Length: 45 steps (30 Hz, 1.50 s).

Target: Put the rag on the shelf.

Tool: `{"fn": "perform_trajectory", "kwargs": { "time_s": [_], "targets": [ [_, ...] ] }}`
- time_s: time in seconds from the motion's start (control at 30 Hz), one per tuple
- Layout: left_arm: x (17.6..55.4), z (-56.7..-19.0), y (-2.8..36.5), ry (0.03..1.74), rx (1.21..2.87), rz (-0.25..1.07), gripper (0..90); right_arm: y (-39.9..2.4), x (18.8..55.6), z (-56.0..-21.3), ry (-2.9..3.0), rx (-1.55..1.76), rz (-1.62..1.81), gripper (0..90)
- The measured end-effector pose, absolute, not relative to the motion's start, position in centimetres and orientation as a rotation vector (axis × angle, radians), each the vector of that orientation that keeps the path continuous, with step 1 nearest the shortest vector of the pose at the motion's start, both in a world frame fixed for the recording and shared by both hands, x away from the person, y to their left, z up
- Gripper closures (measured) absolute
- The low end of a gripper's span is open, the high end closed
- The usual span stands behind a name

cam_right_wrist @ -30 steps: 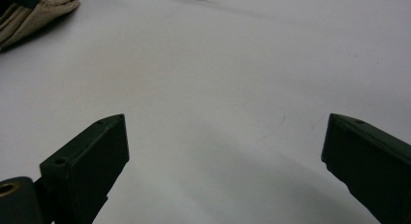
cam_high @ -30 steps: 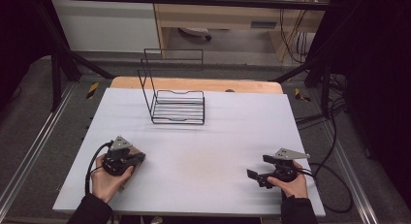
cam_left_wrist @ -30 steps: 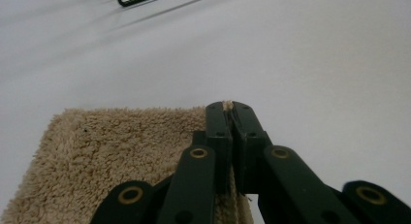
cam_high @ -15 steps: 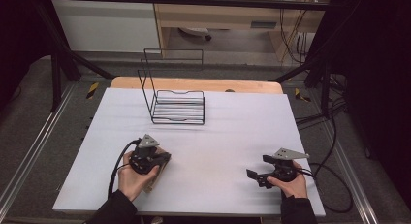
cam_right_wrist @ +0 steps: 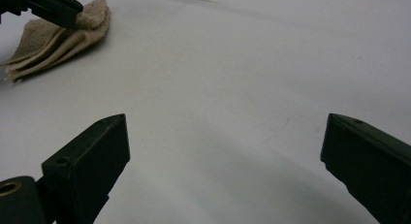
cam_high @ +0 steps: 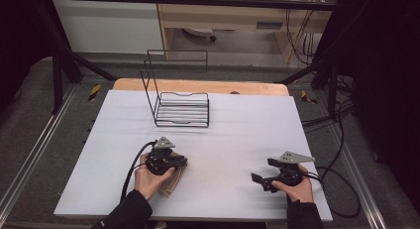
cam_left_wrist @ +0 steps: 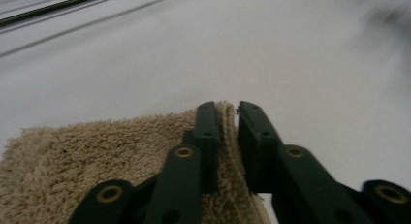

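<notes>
Even overhead light falls on the white table (cam_high: 237, 125), which reads bright in the high view, while the surroundings sink into near black. Shadows on it are faint and soft. The high view is slightly soft and grainy. In both gripper views the far background smears, and the near black fingers (cam_right_wrist: 92, 161) look underexposed.

Black wire rack (cam_high: 181, 107) stands far-centre on white table (cam_high: 257, 125); wooden cabinet (cam_high: 233, 13) behind it.
</notes>
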<state>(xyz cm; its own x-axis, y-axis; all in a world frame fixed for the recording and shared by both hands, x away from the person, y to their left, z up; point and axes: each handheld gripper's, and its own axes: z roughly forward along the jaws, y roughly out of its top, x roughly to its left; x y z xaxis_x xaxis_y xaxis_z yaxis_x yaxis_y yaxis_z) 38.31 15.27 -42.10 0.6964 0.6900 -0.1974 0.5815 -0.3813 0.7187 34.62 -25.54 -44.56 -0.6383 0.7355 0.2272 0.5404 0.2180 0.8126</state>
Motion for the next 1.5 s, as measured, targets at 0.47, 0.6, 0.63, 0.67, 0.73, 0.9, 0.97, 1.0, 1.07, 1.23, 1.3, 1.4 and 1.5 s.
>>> {"fn": "perform_trajectory", "kwargs": {
  "time_s": [0.47, 0.6, 0.63, 0.67, 0.73, 0.9, 0.97, 1.0, 1.07, 1.23, 1.3, 1.4, 1.5],
  "targets": [
    [37.0, -41.3, 23.6, 1.050, 2.182, 0.291, 47.7, -24.5, 34.6, -44.4, 2.288, 1.225, 1.351, 4.6],
    [36.4, -42.2, 24.8, 1.069, 2.195, 0.265, 53.4, -23.9, 34.7, -44.3, 2.284, 1.230, 1.327, 4.6],
    [36.3, -42.4, 24.9, 1.068, 2.207, 0.264, 55.0, -23.6, 34.7, -44.3, 2.286, 1.221, 1.321, 4.6],
    [36.1, -42.5, 25.0, 1.068, 2.214, 0.267, 56.9, -23.3, 34.7, -44.3, 2.288, 1.216, 1.317, 4.6],
    [36.0, -42.7, 25.3, 1.073, 2.223, 0.262, 60.3, -22.6, 34.7, -44.1, 2.295, 1.195, 1.319, 4.8],
    [35.5, -43.1, 25.3, 1.072, 2.235, 0.245, 69.8, -20.2, 34.9, -43.7, 2.322, 1.156, 1.312, 5.3],
    [35.4, -43.2, 25.2, 1.071, 2.243, 0.247, 71.5, -19.0, 35.1, -43.4, 2.329, 1.141, 1.317, 5.5],
    [35.4, -43.2, 25.2, 1.072, 2.241, 0.240, 72.4, -18.3, 35.1, -43.2, 2.334, 1.140, 1.326, 5.5],
    [35.4, -43.4, 25.2, 1.083, 2.236, 0.212, 75.6, -16.9, 35.4, -42.8, 2.332, 1.128, 1.343, 5.6],
    [35.4, -43.6, 25.1, 1.114, 2.213, 0.205, 79.8, -13.0, 36.2, -41.9, 2.348, 1.102, 1.321, 7.8],
    [35.3, -43.7, 25.0, 1.114, 2.215, 0.218, 81.4, -11.5, 36.6, -41.7, 2.347, 1.104, 1.310, 9.1],
    [35.2, -43.6, 24.8, 1.106, 2.232, 0.245, 84.1, -9.4, 37.2, -41.9, 2.360, 1.112, 1.285, 14.8],
    [35.1, -43.5, 24.6, 1.102, 2.244, 0.260, 85.7, -7.6, 37.7, -42.5, 2.380, 1.109, 1.281, 23.0]
  ]
}}
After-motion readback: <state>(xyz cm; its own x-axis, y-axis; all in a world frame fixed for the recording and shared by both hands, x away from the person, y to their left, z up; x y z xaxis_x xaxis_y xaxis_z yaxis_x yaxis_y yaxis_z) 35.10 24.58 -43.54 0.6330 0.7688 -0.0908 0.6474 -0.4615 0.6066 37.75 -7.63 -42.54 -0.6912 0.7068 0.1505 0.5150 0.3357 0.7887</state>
